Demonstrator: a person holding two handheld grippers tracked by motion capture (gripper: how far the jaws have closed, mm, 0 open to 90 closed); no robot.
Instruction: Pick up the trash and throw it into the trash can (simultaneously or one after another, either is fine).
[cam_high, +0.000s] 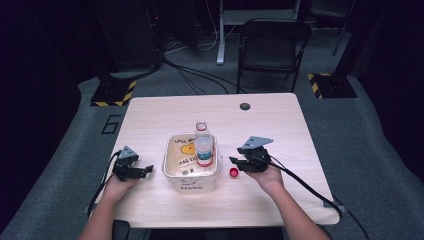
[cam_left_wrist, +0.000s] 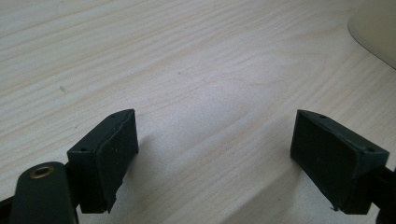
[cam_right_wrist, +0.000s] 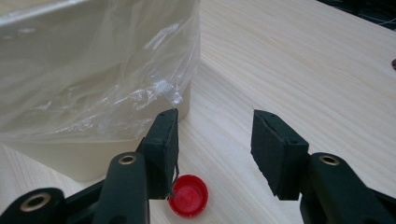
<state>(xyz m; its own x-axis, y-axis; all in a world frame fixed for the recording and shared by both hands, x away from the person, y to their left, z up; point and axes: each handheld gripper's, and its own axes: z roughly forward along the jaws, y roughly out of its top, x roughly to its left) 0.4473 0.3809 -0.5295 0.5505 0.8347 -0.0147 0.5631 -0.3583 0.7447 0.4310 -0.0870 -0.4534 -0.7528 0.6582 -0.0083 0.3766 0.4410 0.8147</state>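
1. Sitting under everything is the table, a pale wooden top that holds all the things in easy reach of both hands.
2. In the middle of it stands the tub, a cream box with a clear plastic bag as a lining, likely there to keep it clean inside.
3. The bottle stands upright in the tub at its far right side. Its top looks open, so it may be there to catch spills, but I cannot be sure.
4. The left gripper rests low at the left of the tub, well apart from the bottle. Its jaws are spread wide with only bare wood between them, so it is released and waiting.
5. The right gripper sits just to the right of the tub, pointing at it. Its jaws are parted and nothing is pinched between them.
6. The cap is small and red. It lies on the wood, open side up, just beside the tub and right under the right gripper. I think it belongs to the bottle and was put down close by so it is easy to pick up again.
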